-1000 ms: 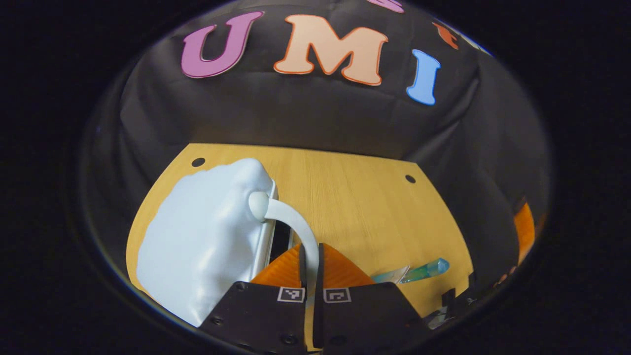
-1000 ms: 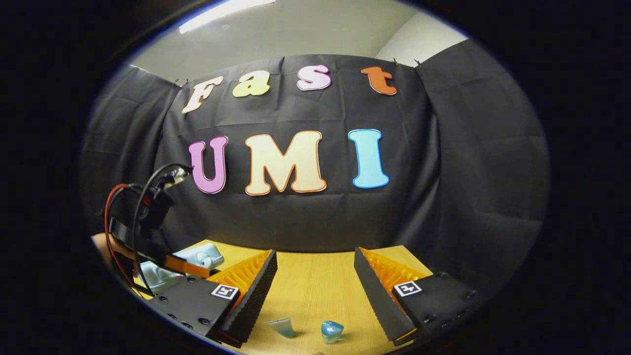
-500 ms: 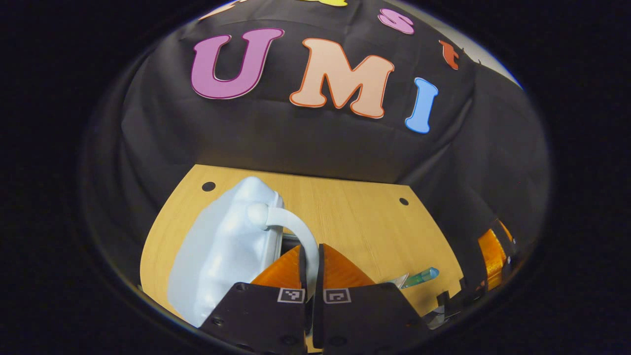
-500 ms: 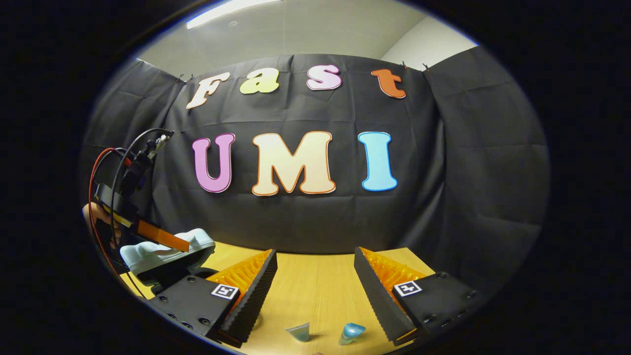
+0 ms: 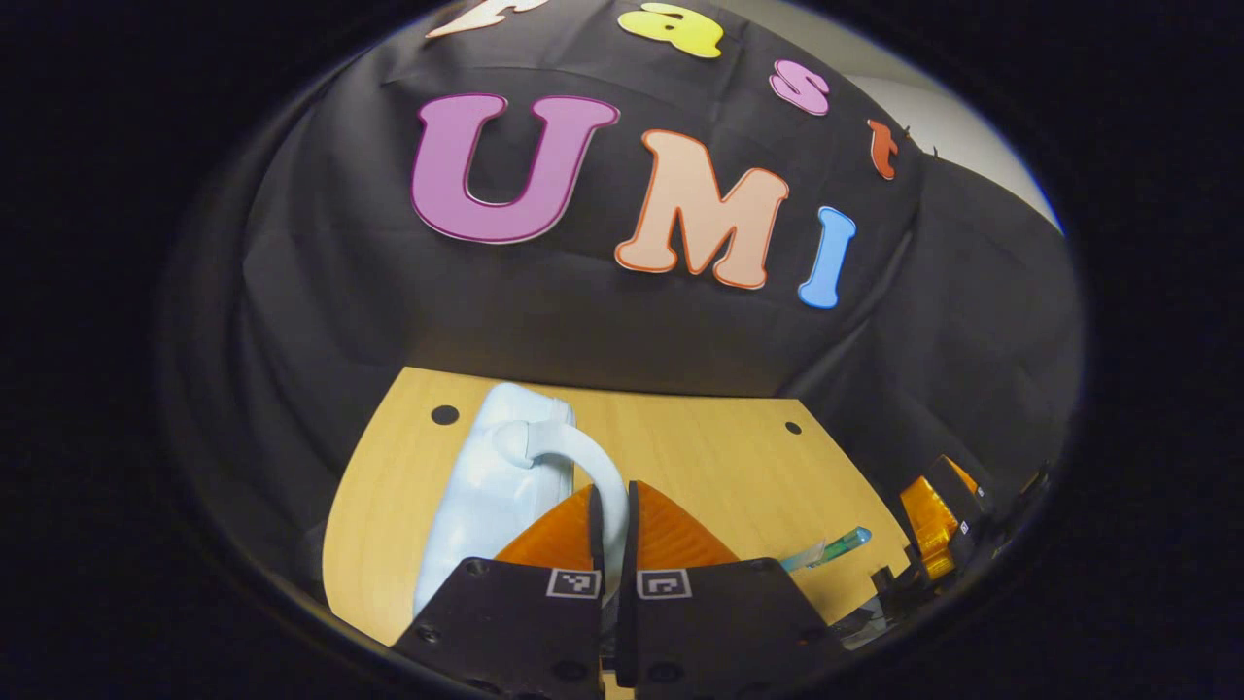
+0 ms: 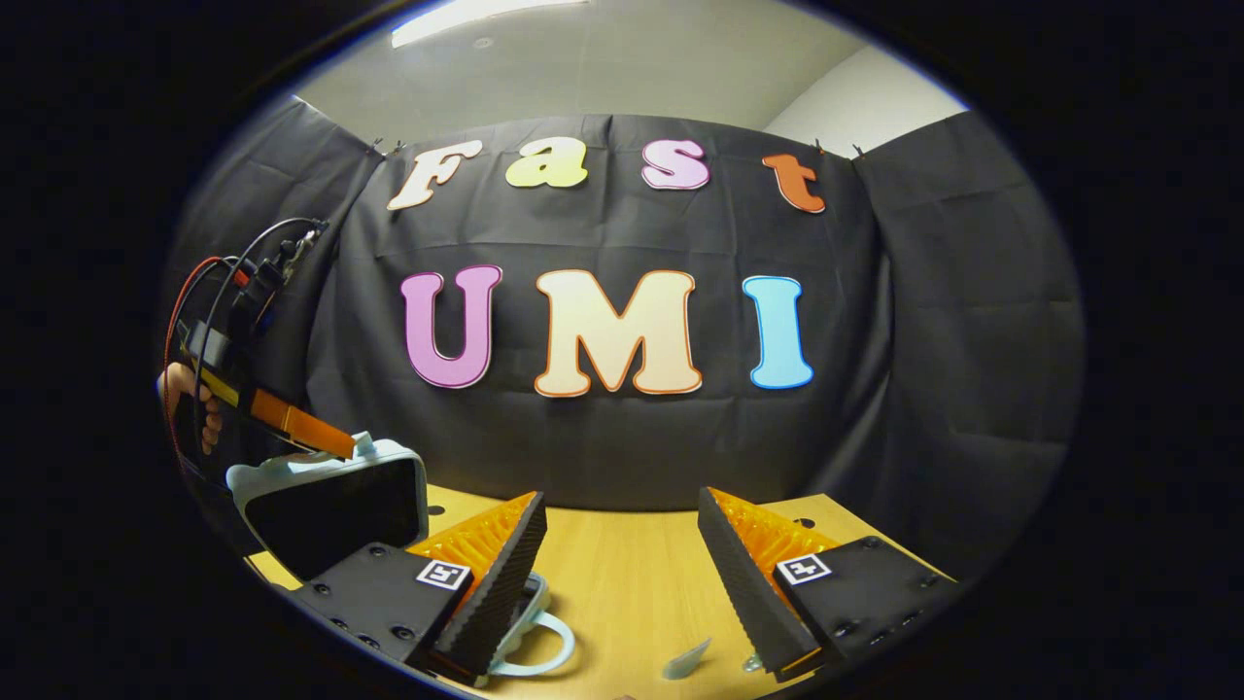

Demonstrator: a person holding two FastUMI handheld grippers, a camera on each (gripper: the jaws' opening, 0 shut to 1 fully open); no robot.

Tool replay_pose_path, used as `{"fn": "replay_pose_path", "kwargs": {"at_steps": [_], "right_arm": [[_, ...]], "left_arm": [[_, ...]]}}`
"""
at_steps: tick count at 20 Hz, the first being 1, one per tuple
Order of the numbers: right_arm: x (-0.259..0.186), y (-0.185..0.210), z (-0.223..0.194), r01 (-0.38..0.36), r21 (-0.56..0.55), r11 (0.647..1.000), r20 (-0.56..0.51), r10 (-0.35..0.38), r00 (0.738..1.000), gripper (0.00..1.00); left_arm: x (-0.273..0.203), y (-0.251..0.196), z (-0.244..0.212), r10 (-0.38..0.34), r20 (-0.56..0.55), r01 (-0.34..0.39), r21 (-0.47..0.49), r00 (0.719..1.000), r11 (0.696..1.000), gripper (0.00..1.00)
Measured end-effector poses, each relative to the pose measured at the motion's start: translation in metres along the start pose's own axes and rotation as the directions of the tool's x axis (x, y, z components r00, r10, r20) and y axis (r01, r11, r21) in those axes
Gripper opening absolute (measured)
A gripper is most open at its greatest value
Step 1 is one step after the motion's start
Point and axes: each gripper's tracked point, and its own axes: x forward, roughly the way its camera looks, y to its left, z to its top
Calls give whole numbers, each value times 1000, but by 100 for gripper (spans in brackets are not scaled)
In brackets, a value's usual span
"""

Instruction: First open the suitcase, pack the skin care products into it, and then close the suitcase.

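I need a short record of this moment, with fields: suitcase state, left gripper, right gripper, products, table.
suitcase state: lid raised, dark inside showing
left gripper: shut on lid handle
right gripper: open, holds nothing, above table
products: bluish tube on table, not yet packed
table: wooden table, suitcase on its left part

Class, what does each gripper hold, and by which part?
Left gripper: the suitcase lid, by its handle. Right gripper: open, holding nothing.
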Motion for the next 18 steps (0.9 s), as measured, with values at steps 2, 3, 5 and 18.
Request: {"fn": "replay_pose_path", "kwargs": {"at_steps": [2, 3, 5, 18], "right_arm": [[-2, 12, 4, 6, 2, 1000, 10, -6, 1000, 99], [-2, 16, 6, 11, -2, 1000, 11, -11, 1000, 99], [-4, 21, 12, 20, -10, 1000, 24, -20, 1000, 98], [-8, 22, 20, 50, -13, 999, 28, -49, 998, 100]], "left_arm": [[-7, 35, 10, 36, 26, -36, 10, 999, 999, 0], [-10, 52, 14, 58, 38, -59, 21, 998, 998, 0], [-15, 90, 23, 120, 72, -125, 63, 990, 990, 0], [-16, 270, -19, 343, -16, -343, -100, 939, 934, 0]]}}
